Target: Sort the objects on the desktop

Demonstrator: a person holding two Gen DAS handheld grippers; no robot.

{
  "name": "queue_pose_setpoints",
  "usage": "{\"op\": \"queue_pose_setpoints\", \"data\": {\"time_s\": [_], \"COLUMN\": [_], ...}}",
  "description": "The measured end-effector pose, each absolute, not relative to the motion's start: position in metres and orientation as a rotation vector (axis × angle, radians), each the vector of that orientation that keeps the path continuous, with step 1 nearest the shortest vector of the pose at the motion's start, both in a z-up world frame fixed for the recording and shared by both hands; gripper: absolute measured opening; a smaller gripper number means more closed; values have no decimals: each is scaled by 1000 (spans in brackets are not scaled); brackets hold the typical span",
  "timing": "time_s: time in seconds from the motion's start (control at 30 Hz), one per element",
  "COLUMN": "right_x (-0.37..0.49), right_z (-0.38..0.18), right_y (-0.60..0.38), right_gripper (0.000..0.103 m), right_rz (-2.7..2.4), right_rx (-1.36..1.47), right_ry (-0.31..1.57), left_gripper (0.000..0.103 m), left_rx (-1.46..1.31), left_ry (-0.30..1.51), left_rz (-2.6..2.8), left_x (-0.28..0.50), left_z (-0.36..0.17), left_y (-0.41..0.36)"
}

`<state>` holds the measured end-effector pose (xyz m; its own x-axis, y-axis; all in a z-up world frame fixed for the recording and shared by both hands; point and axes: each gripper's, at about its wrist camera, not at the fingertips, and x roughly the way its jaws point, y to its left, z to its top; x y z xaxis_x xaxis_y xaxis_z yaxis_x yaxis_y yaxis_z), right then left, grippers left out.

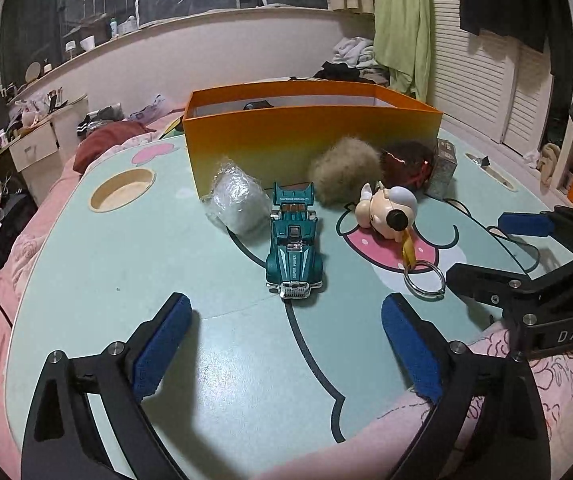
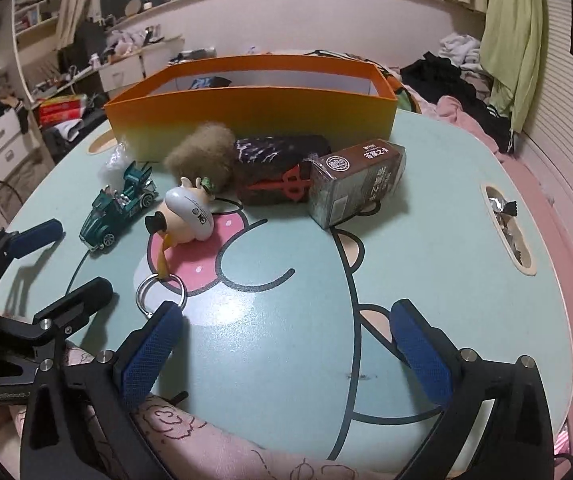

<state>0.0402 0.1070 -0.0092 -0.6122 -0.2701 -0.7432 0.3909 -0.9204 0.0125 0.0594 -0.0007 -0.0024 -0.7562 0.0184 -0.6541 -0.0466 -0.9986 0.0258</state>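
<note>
Both grippers low over near edge of desk [image 1: 126, 264], above pink flowered fabric.

Left gripper [image 1: 286, 344]: jaws wide apart, nothing between blue pads [image 1: 162, 344], bare desk only. Right gripper [image 2: 286, 352]: jaws likewise spread wide, empty; left pad just beside key ring [image 2: 161, 294], contact not resolvable.

Landmark: orange box [image 1: 310, 136], open-topped, at far side of desk.

Near to far, in front of box:
- Key ring on yellow strap, nearest of all.
- Pig figure keychain [image 1: 386, 210] lying on pink patch of desk print, joined to that strap.
- Teal toy car [image 1: 294, 248] left of pig figure, grille toward left camera, well short of box.
- Clear plastic-wrapped bundle [image 1: 238, 200] left of car, close against box front.
- Tan fur ball [image 1: 342, 174] touching or nearly touching box front.
- Dark wrapped packet [image 2: 278, 168] right of fur ball, along box front.
- Brown carton [image 2: 354, 184] at right end of row, near box's right corner.

View differences:
- Left wrist view only: bundle in full; carton reduced to a grey sliver [image 1: 444, 168] behind packet; round cut-out in desk left of box.
- Right wrist view only: carton's printed faces, red marking on packet, slot in desk with foil wrappers right of box.
- Dark item inside box in both views, not identifiable.
</note>
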Motion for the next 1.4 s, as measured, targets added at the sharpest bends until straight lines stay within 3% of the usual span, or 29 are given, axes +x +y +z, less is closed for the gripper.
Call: {"op": "queue_pose_setpoints", "data": {"time_s": [1.27, 1.4], "right_x": [41, 41], "right_z": [-6, -6], "right_y": [108, 108], "right_gripper": [103, 103], "right_rz": [-2522, -2523], "right_rx": [1126, 1126], "right_ry": [211, 212], "left_gripper": [96, 89], "left_rx": [-1076, -1118], "left_ry": [85, -3], "left_rz": [2918, 2862], "left_x": [58, 50], "left_z": [2, 11], "left_y": [1, -5]}}
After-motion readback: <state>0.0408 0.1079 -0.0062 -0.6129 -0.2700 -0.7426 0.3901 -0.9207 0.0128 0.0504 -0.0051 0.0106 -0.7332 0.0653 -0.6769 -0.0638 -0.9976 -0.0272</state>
